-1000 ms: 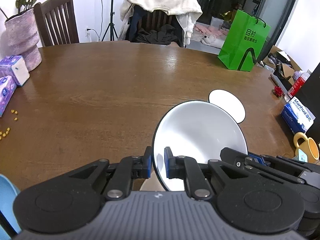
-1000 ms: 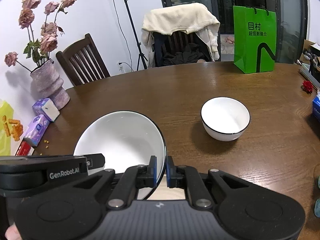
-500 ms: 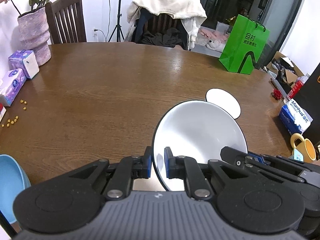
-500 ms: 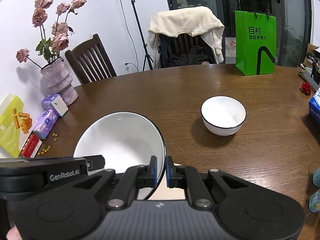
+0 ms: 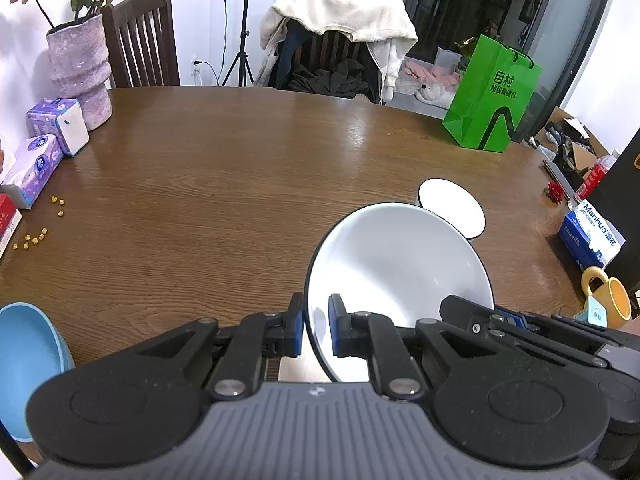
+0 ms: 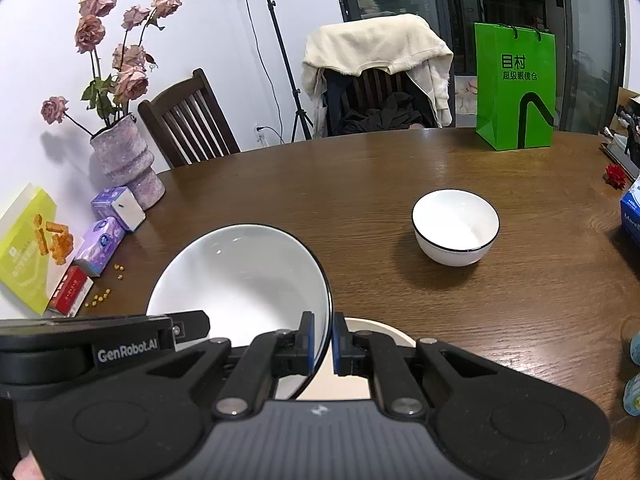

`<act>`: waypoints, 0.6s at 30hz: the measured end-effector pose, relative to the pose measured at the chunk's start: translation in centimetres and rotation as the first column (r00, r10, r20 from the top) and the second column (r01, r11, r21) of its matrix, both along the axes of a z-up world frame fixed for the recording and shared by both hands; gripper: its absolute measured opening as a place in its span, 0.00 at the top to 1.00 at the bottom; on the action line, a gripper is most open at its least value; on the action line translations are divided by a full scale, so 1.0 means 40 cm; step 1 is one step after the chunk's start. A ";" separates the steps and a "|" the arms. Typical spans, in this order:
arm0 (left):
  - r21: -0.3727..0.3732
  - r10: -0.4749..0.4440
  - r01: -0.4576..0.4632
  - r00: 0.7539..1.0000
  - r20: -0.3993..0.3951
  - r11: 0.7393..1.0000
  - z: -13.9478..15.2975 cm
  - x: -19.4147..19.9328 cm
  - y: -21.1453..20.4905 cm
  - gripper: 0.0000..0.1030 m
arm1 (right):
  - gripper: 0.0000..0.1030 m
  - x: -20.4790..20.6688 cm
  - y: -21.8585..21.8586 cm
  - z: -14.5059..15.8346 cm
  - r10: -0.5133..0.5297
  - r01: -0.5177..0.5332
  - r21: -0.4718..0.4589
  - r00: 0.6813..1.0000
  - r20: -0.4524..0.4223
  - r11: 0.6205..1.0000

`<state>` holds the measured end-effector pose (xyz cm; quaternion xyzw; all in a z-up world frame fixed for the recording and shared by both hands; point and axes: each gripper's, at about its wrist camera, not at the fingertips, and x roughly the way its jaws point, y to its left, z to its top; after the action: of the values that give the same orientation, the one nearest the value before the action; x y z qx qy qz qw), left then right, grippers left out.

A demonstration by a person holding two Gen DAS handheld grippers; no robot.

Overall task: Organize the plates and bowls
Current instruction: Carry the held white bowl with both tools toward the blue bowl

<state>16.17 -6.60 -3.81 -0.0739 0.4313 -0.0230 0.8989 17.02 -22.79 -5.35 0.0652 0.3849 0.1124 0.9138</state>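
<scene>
We note that the left gripper has a grey ribbed housing behind two black round-ended link arms, each fastened with silver pivot screws. Its fingers end in blue pads. The right gripper is of identical build, with blue pads on its fingers. To the left of those fingers, the other unit's black side bears white "GenRobot.AI" lettering.

Large white bowl tilted beside small bowl.
</scene>
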 end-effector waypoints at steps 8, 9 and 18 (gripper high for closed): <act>0.000 -0.002 0.002 1.000 0.000 1.000 0.002 -0.020 0.039 0.88 | 0.92 -0.020 0.032 0.004 -0.001 0.001 0.002 1.000 0.001 1.000; -0.001 -0.001 0.001 1.000 0.000 1.000 0.003 -0.022 0.044 0.88 | 0.92 -0.022 0.037 0.005 -0.001 0.001 0.002 1.000 0.000 1.000; -0.011 0.002 -0.002 1.000 -0.001 1.000 0.012 -0.042 0.104 0.88 | 0.92 -0.033 0.081 0.013 0.006 -0.006 -0.005 1.000 0.000 1.000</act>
<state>14.48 -2.44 -3.33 -0.0792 0.4316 -0.0246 0.8982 15.68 -19.54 -4.85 0.0618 0.3855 0.1141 0.9135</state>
